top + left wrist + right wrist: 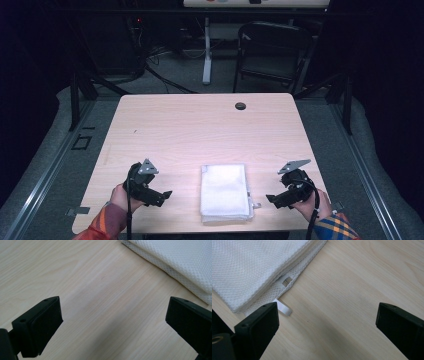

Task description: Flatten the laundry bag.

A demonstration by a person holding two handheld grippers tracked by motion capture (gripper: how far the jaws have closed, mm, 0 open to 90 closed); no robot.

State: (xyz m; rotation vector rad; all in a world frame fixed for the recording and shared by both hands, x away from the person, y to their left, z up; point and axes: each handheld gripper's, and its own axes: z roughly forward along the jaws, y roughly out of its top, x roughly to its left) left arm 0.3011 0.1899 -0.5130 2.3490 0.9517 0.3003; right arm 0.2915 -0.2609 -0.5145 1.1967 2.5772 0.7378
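Folded white mesh cloth (224,192) is laid near the table's (200,125) front edge; left gripper (167,193) and right gripper (270,198) are held beside it, jaws apart, nothing clamped; bare tabletop is left beyond.

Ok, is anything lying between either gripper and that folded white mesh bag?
Nothing visible does. The folded white mesh bag lies flat on the table between the left gripper and the right gripper. Both stand open, apart from it, with bare wood on either side.
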